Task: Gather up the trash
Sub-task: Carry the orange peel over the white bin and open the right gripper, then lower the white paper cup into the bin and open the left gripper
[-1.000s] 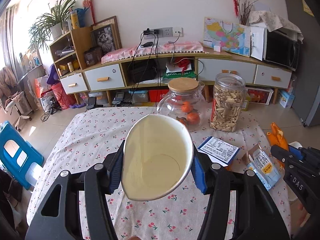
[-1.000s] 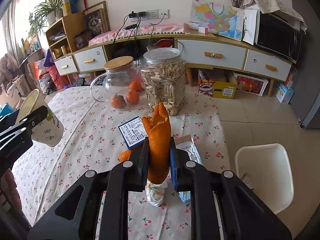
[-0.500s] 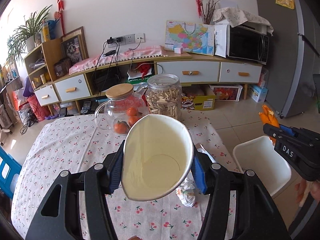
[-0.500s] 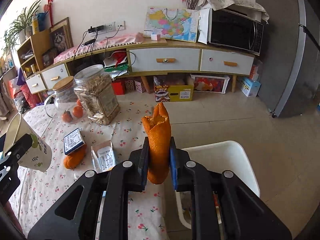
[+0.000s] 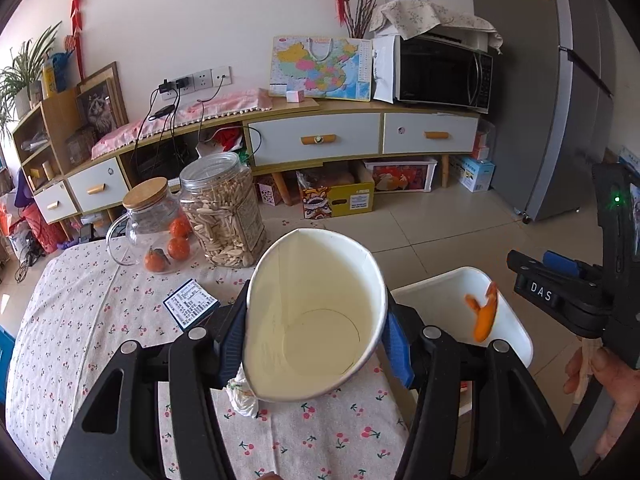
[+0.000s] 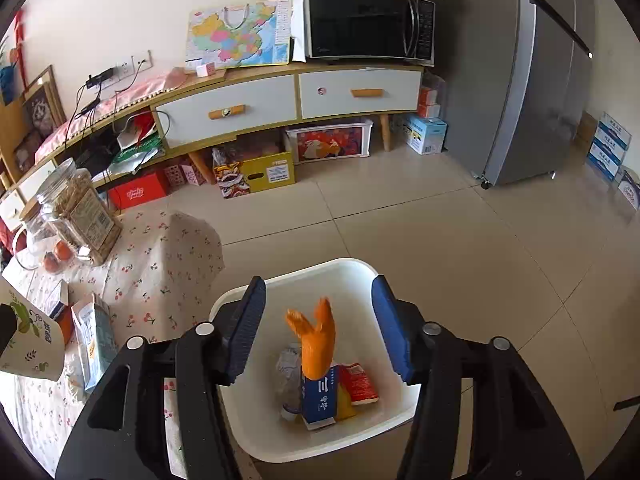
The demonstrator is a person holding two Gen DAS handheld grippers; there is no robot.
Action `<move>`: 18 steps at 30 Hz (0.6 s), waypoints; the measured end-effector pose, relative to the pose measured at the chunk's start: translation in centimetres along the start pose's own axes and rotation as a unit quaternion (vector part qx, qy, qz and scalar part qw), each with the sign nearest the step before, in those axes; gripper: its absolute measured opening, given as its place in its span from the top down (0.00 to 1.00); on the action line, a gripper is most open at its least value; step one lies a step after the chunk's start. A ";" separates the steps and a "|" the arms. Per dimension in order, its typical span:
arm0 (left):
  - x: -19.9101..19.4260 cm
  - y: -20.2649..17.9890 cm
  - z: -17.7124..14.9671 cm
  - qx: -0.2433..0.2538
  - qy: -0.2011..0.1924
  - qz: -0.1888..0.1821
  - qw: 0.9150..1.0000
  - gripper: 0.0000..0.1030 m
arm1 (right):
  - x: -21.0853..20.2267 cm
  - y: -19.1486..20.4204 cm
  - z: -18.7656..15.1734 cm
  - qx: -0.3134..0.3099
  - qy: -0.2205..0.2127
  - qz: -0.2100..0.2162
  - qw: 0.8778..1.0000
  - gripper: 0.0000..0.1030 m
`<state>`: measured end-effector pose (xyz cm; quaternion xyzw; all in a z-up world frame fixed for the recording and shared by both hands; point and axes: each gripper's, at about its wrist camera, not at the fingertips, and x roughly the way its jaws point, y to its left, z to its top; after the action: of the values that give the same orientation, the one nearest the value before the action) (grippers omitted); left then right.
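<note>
My left hand-held gripper (image 5: 316, 344) has its pads pressed on both sides of a paper cup (image 5: 316, 320), mouth toward the camera, squeezed oval. Below it on the surface (image 5: 80, 320) lies a crumpled tissue (image 5: 244, 394); ahead and to its left a small printed box (image 5: 191, 307).

To its right, beyond the surface edge, stands the white bin (image 6: 320, 436). My right hand-held gripper (image 6: 318, 330) is directly above it. Its jaws have just been opening and now stand wide apart, with nothing touching either pad. The orange peel (image 6: 316, 340), clamped upright between them half a second ago, is free between the pads, falling toward the cartons and wrappers in the bin.

Judgement: the peel is disposed of. The cup is the next item to release over the bin; the tissue and a snack packet (image 6: 94, 340) remain to be collected.
</note>
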<state>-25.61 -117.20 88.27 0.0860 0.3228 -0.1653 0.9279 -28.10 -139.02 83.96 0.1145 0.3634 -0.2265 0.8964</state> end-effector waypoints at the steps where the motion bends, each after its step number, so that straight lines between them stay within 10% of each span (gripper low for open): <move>1: 0.1 -0.8 0.2 0.002 0.000 -0.004 1.000 0.45 | -0.1 -0.8 0.0 0.009 -0.001 -0.002 1.000 0.45; 9: 1.0 -6.6 0.9 0.024 0.005 -0.033 0.999 0.44 | -0.6 -6.1 0.3 0.056 -0.020 -0.059 0.996 0.17; 18: 3.0 -11.8 1.8 0.033 0.023 -0.061 0.997 0.43 | -0.2 -11.8 0.1 0.093 -0.012 -0.119 0.988 0.11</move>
<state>-26.68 -129.45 87.10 0.1001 0.3429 -0.2298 0.9053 -33.93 -149.29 83.74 0.1509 0.3412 -0.3657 0.8527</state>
